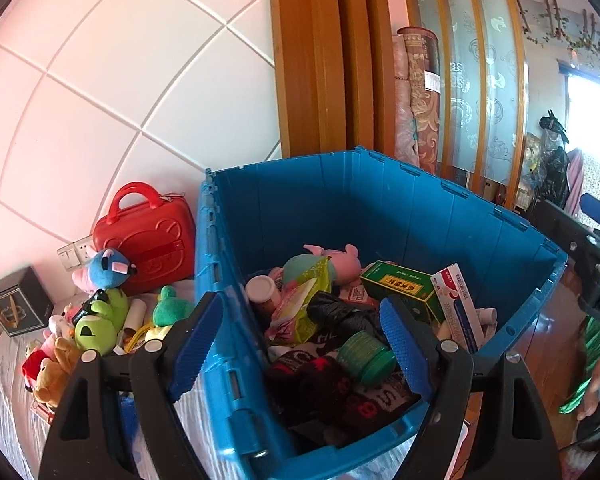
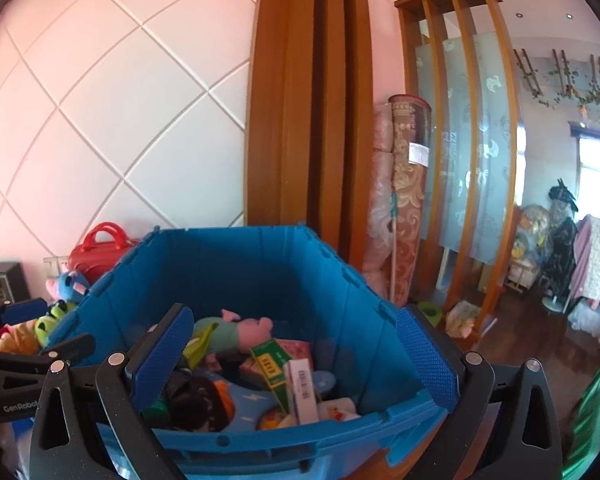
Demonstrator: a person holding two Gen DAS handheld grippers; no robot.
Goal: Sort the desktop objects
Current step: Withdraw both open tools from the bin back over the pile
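Observation:
A big blue plastic crate (image 1: 380, 200) stands on the table, filled with mixed items: a pink pig plush (image 1: 336, 258), a green medicine box (image 1: 400, 286), a toothpaste box (image 1: 456, 304), a green jar (image 1: 366, 356) and dark cloth. It also shows in the right wrist view (image 2: 260, 264). My left gripper (image 1: 300, 344) is open and empty above the crate's left front corner. My right gripper (image 2: 296, 356) is open and empty above the crate's front edge. A pile of plush toys (image 1: 96, 320) lies on the table left of the crate.
A red toy case (image 1: 144, 240) stands against the wall behind the plush pile. A black box (image 1: 20, 304) sits at the far left. Rolled carpets (image 1: 416, 96) and a wooden screen stand behind the crate. The right gripper shows at the left wrist view's right edge (image 1: 592, 256).

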